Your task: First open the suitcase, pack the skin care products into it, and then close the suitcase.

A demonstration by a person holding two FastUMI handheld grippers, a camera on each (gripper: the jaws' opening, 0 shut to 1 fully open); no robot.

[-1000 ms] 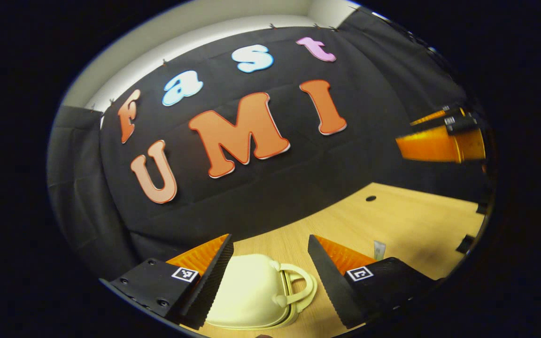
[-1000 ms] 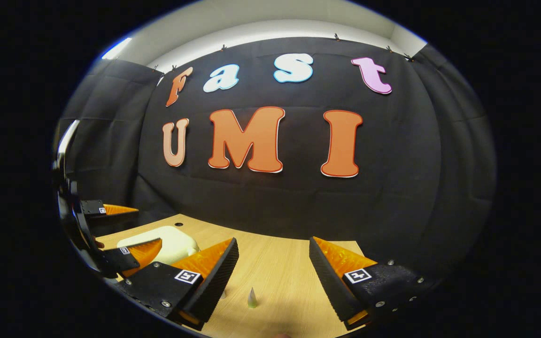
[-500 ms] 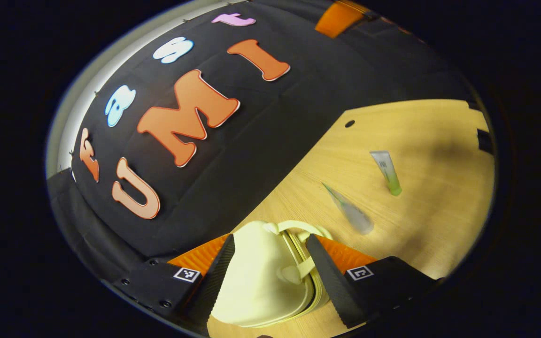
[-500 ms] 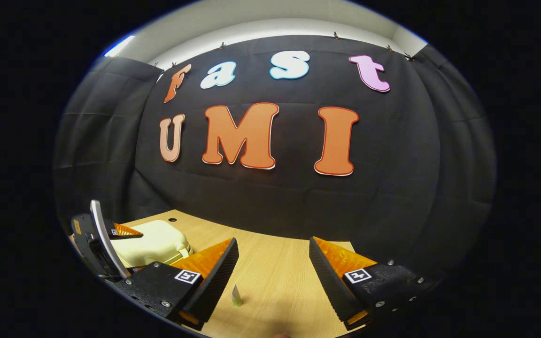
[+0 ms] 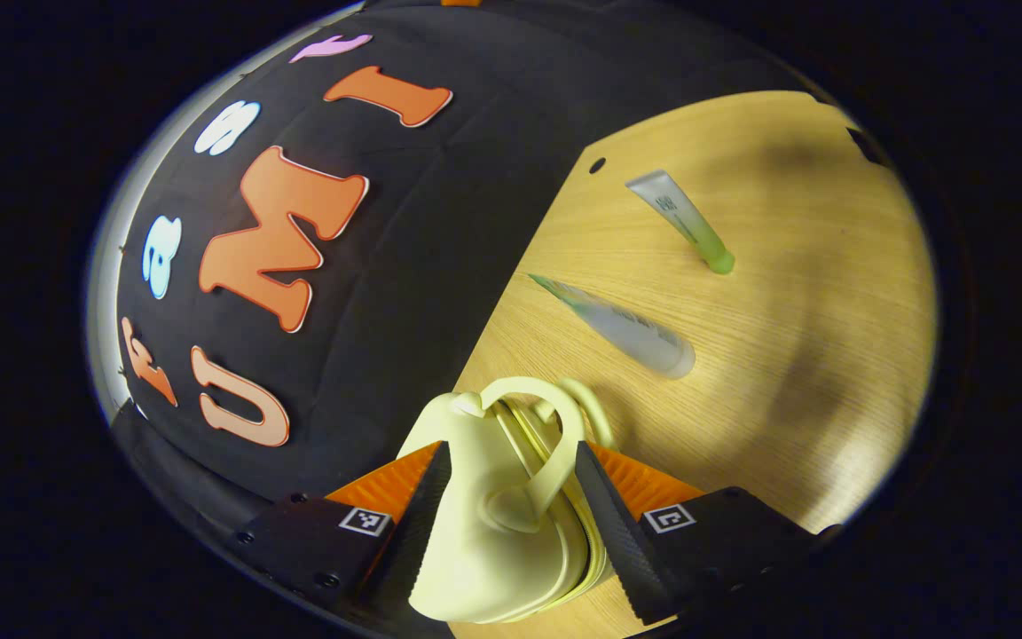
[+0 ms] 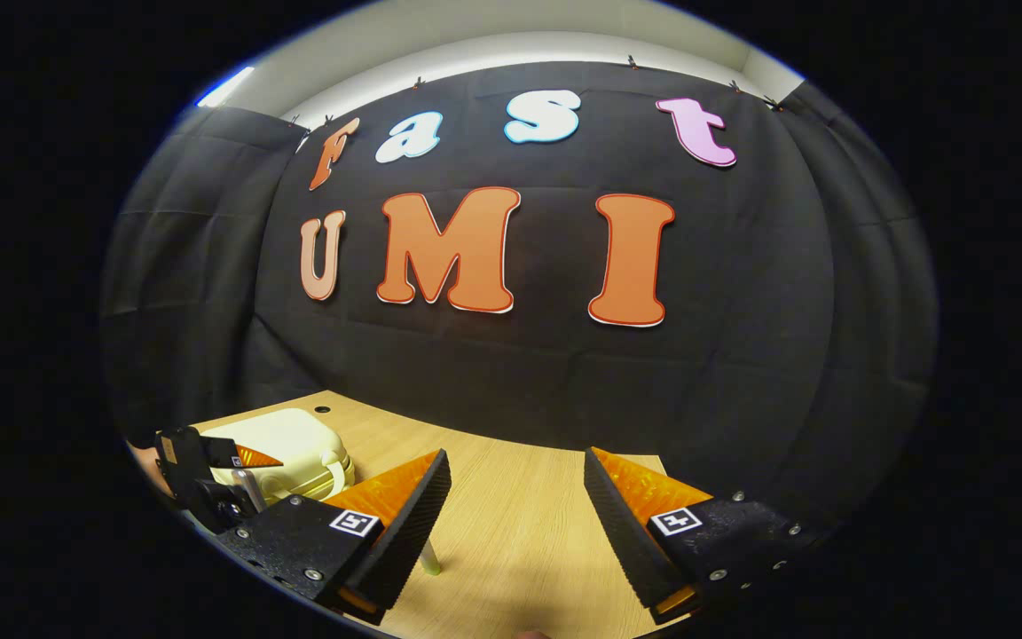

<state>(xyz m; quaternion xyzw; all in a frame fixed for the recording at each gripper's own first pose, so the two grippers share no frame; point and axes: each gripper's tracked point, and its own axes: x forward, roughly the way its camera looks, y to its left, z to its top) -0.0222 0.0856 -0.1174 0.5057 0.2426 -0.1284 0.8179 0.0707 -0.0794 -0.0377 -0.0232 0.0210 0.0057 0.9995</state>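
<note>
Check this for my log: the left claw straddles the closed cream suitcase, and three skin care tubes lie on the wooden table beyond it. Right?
Not quite: the left gripper view shows two tubes, not three, a green-capped tube and a frosted tube. The rest holds: the left claw straddles the closed cream suitcase on the wooden table.

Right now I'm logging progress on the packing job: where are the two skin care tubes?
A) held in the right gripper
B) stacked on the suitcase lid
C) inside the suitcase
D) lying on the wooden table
D: in the left gripper view, the green-capped tube and the clear tube lie on the table, apart from the closed suitcase.
</note>
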